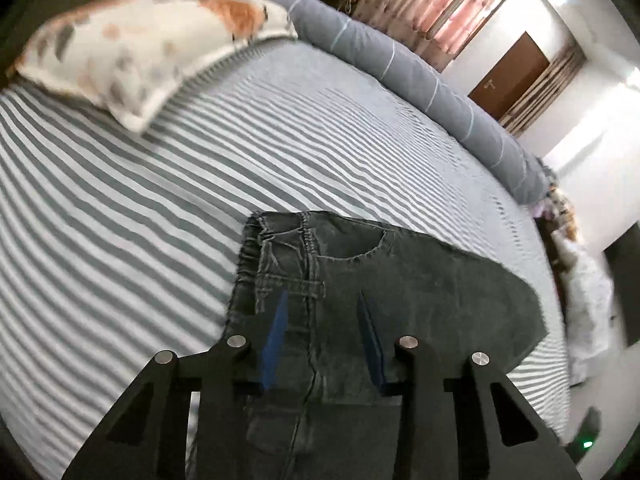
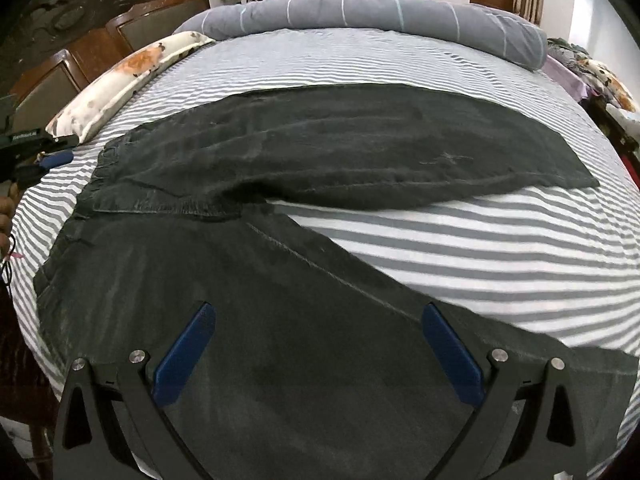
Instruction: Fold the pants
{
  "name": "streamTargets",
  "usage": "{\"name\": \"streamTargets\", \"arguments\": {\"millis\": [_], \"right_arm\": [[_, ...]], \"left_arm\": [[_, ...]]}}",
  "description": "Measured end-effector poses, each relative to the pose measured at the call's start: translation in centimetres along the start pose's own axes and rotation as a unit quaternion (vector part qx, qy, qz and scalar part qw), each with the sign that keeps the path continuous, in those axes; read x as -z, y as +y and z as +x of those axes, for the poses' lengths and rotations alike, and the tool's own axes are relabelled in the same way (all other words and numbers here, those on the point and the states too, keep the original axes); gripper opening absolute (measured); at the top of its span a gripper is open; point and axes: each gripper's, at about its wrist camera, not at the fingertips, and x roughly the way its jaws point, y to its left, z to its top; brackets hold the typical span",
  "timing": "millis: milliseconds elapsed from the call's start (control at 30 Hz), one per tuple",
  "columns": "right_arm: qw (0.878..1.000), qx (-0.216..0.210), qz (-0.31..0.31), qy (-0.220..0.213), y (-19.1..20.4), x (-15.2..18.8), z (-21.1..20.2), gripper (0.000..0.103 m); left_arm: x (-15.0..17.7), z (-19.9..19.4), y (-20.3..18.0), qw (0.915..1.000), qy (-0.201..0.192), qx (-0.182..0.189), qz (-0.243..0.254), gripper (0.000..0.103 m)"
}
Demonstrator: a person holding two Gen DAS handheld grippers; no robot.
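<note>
Dark grey denim pants lie spread flat on a grey-and-white striped bed, waist at the left, the two legs splayed apart to the right. My right gripper is open, its blue pads just above the near leg. In the left wrist view the waistband and front pocket of the pants lie below my left gripper, which is open and hovers over the waist. The left gripper also shows at the far left edge of the right wrist view.
A floral pillow lies at the head of the bed. A long grey bolster runs along the far edge. A carved wooden headboard stands at the left. Clothes and a door sit beyond the bed.
</note>
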Motion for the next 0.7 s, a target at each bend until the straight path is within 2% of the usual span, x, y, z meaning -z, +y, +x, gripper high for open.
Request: {"name": "streamTargets", "arguments": {"millis": [300, 433, 533, 700], "right_arm": [[1.000, 0.005, -0.017, 0.009, 1.7, -1.7, 2.7, 0.103], [1.000, -0.001, -0.014, 0.019, 1.9, -1.6, 3.4, 0.103], [1.000, 0.000, -0.018, 0.024, 2.1, -1.6, 4.1, 0.103], [1.000, -0.008, -0.015, 0.022, 2.0, -2.4, 4.5, 0.103]], "left_arm": [[-1.5, 4.0, 3.2, 0.9983, 0.034, 0.025, -0.040, 0.035], [-2.2, 3.2, 4.4, 0.9991, 0.002, 0.007, -0.041, 0.035], [-2.9, 3.4, 5.7, 0.9988, 0.006, -0.002, -0.049, 0.035], [-3.1, 5.1, 6.8, 0.9968, 0.037, 0.047, -0.052, 0.035]]}}
